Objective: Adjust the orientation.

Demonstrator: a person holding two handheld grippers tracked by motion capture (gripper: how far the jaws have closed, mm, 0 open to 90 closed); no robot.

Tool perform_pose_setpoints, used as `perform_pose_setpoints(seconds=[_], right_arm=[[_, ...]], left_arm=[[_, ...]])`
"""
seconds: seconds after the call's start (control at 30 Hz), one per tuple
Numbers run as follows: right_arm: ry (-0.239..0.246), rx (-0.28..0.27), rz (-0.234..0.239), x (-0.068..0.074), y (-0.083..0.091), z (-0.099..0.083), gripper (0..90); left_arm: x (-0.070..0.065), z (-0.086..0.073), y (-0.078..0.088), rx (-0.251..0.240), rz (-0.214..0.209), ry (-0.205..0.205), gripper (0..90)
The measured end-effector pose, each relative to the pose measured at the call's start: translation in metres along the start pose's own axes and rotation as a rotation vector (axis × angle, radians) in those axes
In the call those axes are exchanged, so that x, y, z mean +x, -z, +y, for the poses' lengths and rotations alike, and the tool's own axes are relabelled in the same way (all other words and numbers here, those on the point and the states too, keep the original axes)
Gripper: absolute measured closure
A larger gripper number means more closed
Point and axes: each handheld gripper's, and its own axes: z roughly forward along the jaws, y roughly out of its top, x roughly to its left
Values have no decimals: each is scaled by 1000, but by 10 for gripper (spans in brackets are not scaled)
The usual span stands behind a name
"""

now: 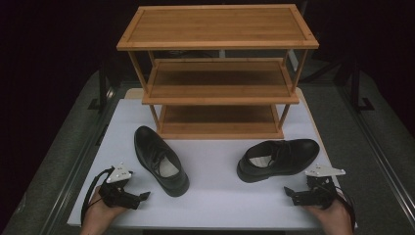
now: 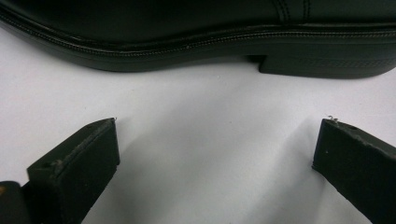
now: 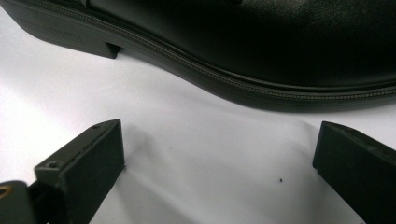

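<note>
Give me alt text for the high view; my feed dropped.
Two black dress shoes, left shoe and right shoe, lie on a white table before an empty three-tier wooden rack. An open hand-held gripper sits near each: left, right.

A white table (image 1: 215,191) carries a wooden rack (image 1: 218,73) and two black shoes (image 1: 160,159).

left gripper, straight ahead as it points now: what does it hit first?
Most likely the side of the left black shoe: the left gripper looks square at its sole edge and heel across bare white table, fingers open. How far off is unclear.
</note>
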Motion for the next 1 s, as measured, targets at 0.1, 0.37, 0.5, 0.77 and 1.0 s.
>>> perform_pose_setpoints(seconds=[0.1,0.37,0.5,0.77,1.0], right_arm=[[1,-1,-1,0,0,0,14],[1,-2,-1,0,0,0,15],[1,-2,-1,0,0,0,15],[1,-2,-2,0,0,0,15],[3,-4,-2,0,0,0,15]], left_arm=[[3,-1,6,-14,10,4,119],[12,-5,27,-60,-3,40,384],[21,-3,32,-63,5,56,534],[31,5,29,-19,18,88,680],[40,14,30,1,26,117,891]])
